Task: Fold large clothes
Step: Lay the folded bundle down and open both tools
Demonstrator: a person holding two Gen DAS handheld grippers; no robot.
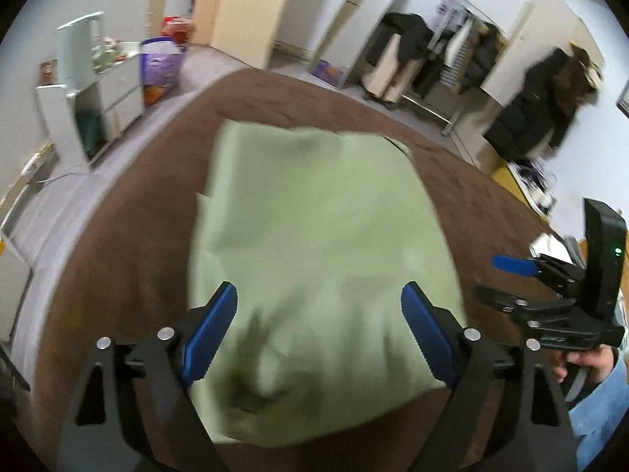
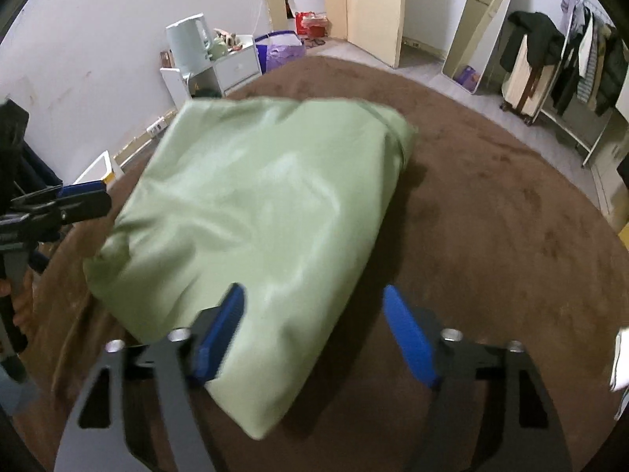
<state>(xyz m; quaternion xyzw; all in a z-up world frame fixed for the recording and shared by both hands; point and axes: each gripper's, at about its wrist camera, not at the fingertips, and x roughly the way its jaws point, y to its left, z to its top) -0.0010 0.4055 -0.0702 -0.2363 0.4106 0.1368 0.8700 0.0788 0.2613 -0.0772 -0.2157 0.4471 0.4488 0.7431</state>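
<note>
Green garment lies folded into a rough rectangle on the brown bed cover, near the middle of the bed and well apart from the bedside cabinet and the clothes rack along the walls. Both views are motion-blurred, so fine creases cannot be read. The near end looks bunched and puffy; the far edge looks straighter.

Left claw: released, jaws spread wide, cloth visible between them but neither blue pad pressing on it. It hangs over the near end of the bundle.

Right claw: also released, jaws apart. Its left pad overlaps the near corner of the garment in the picture; the other pad is over bare cover. No pinch seen. In the left wrist view the same tool sits off to the right of the bundle, held in a hand with a blue sleeve.

Step, as judged: a fold looks just laid down and let go; nothing is gripped. The bundle looks compact, so the task seems far along.

Next move, as judged: either flatten the bunched near end, or take two corners of one edge, one per claw, and carry them over evenly for a further fold. Risk: the slick-looking cloth may slide and open up.
</note>
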